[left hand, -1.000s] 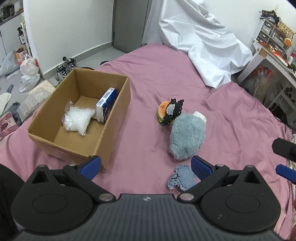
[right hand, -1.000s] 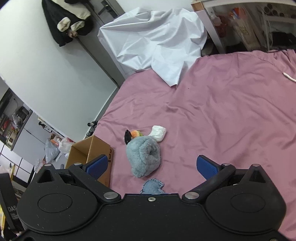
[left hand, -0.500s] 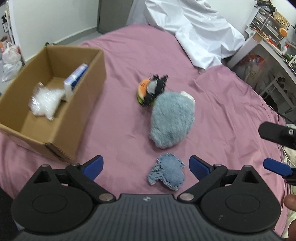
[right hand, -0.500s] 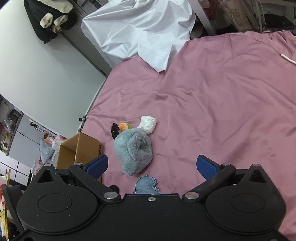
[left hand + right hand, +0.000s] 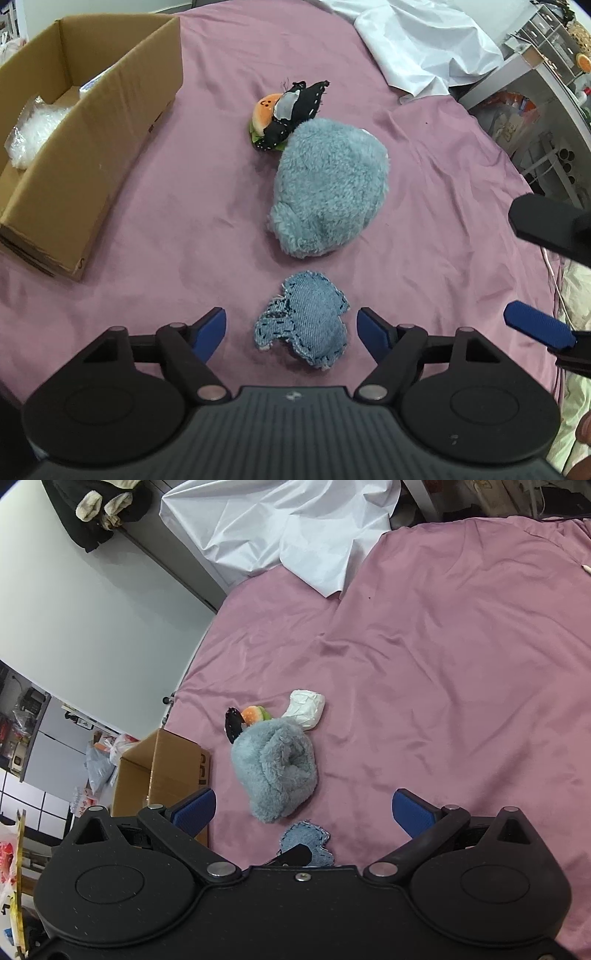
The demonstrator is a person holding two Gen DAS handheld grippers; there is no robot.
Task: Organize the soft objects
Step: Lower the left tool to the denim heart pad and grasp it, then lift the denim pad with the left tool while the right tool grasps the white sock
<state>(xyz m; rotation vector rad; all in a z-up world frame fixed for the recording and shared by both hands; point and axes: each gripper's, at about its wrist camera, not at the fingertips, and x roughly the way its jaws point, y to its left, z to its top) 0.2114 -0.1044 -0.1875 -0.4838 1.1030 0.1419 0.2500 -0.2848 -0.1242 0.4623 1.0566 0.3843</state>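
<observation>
Since a second ago the left gripper [image 5: 291, 330] has dropped toward the pink bedsheet [image 5: 207, 206] and its jaws have just been closing in — the denim heart cushion [image 5: 304, 326] now lies between the blue pads [image 5: 212, 328], which stand clear of it on both sides, nothing gripped. Just beyond the cushion lies a fluffy grey-blue plush [image 5: 328, 192], and touching its far end are a small hamburger toy [image 5: 264, 112] and a black stitched fabric piece [image 5: 295, 107]. A white wad [image 5: 304, 709] sits beside the plush's far side. At the left stands the open cardboard box [image 5: 110, 107], holding a clear plastic bag [image 5: 29, 133]. Off to the right hovers the right gripper [image 5: 303, 808] — jaws wide, empty, above the sheet.
</observation>
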